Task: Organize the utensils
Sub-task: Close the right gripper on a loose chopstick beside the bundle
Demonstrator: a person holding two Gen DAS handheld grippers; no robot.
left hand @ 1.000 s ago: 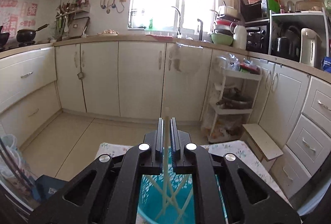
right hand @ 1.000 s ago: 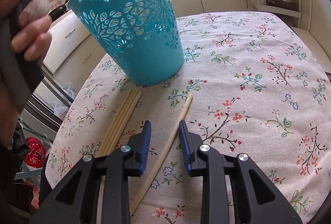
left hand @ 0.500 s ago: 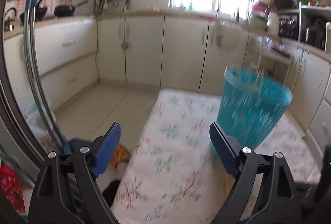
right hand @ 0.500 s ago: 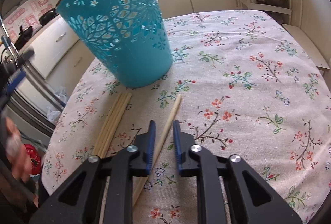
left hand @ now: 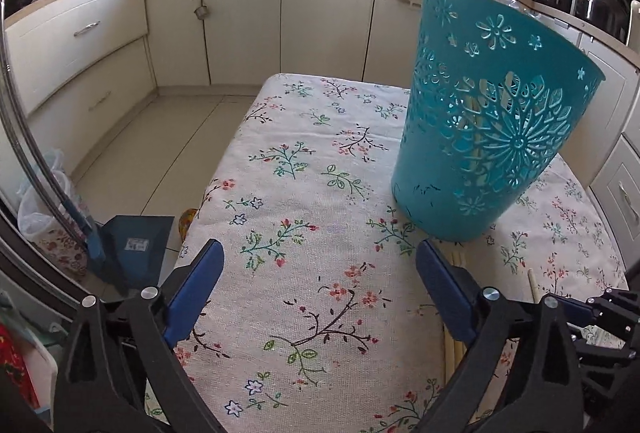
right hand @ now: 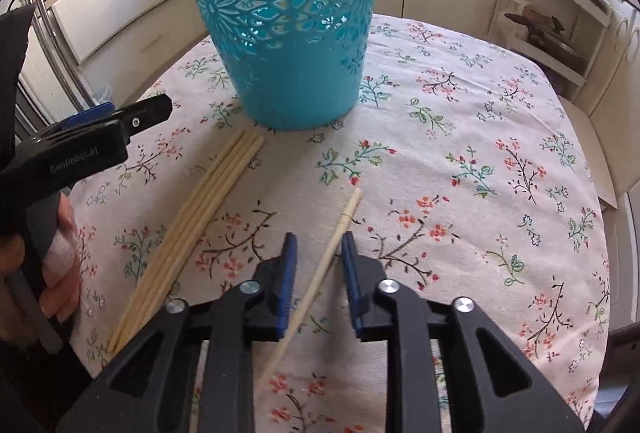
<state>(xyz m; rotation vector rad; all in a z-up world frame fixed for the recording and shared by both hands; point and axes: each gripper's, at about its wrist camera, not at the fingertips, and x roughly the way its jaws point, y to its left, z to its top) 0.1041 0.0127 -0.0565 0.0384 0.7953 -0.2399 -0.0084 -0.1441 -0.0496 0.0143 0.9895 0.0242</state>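
Step in hand: picking loose chopsticks off the tabletop (right hand: 460, 81) to drop into the teal basket (right hand: 288, 33), upper centre of the right wrist frame, upright on the floral cloth; pale sticks already show through its cut-outs in the left wrist view. Right gripper (right hand: 318, 253) at lower centre straddles a single chopstick (right hand: 332, 245) lying diagonally; jaws are opening, stick between them, pads not clearly pressing, so not gripped yet. Bundle of chopsticks (right hand: 200, 209) lies to the left, top ends just beside the basket base. Left gripper (left hand: 320, 273) spread wide and still opening, nothing between its jaws, hovering over bare cloth at lower centre of its frame, bundle just at its right finger. Next move probably: right closes squarely on the single stick and lifts it over the basket rim; left needs to shift right onto the bundle.
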